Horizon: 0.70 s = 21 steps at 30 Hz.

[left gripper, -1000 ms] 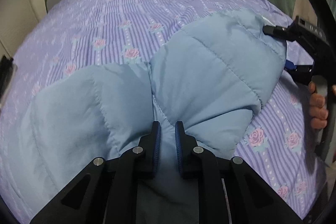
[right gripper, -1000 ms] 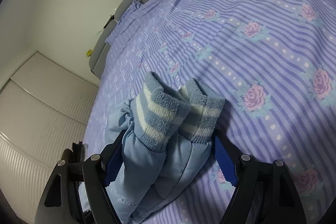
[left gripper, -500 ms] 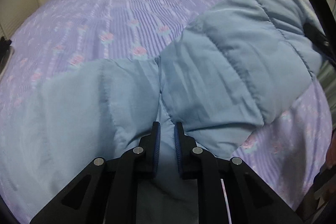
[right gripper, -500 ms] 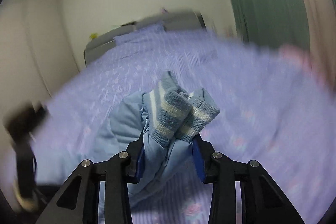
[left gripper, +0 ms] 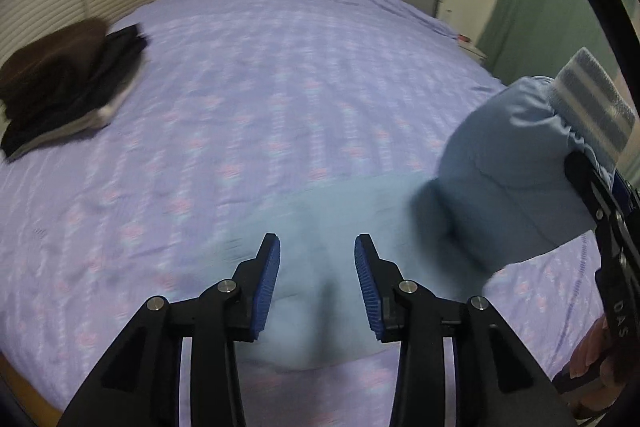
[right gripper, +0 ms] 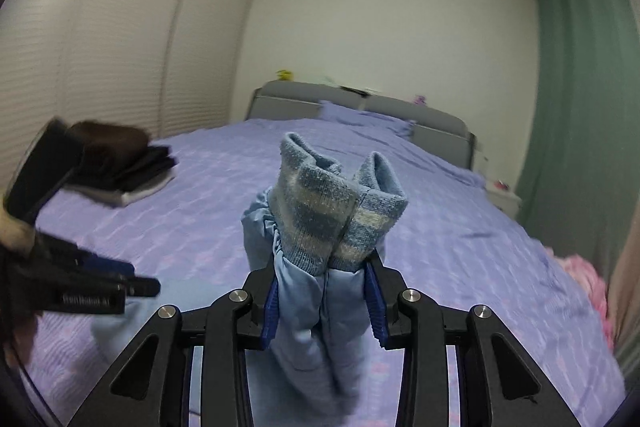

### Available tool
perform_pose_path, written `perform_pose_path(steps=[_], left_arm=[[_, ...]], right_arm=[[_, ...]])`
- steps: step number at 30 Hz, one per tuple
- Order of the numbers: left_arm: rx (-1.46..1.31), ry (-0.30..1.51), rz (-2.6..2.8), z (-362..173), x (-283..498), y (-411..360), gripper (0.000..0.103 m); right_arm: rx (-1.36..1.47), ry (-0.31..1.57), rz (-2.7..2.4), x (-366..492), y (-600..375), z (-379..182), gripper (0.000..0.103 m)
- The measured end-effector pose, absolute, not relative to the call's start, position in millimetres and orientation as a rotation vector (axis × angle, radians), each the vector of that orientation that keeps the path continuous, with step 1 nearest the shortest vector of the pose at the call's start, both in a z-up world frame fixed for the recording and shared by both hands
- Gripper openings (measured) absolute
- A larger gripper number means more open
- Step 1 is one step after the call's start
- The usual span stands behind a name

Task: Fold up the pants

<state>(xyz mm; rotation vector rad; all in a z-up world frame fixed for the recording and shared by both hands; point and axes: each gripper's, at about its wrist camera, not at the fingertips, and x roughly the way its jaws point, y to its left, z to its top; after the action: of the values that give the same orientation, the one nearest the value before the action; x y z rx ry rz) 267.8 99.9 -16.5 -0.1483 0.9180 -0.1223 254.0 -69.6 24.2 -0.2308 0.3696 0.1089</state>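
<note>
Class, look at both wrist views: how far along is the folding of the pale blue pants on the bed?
Done: the two striped cuffs sit side by side, so the legs look paired. In hand: the right gripper clamps the pants just below those cuffs, lifted off the bed; the left gripper is opening above the waist end, gripping nothing. Left: laying the legs down over the waist end.

We see a bed (left gripper: 248, 75) covered by a purple striped sheet with pink flowers, its grey headboard (right gripper: 436, 125) far ahead of both pairs of jaws. A matching pillow (right gripper: 352, 115) lies against that headboard. A stack of dark folded clothes (left gripper: 68, 79) rests on the sheet well ahead and to the left of the left jaws. The light blue pants (left gripper: 320, 267) lie partly on the sheet directly below and ahead of the left jaws.
</note>
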Motion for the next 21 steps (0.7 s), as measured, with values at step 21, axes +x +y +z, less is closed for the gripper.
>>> perform_pose_path(steps=[21], left_arm=[[-0.308,0.974,0.049,-61.8,213.7,241.8,0.042]], right_arm=[[-0.462,0.519,0.356,227.6,88.3,-59.2,0.066]])
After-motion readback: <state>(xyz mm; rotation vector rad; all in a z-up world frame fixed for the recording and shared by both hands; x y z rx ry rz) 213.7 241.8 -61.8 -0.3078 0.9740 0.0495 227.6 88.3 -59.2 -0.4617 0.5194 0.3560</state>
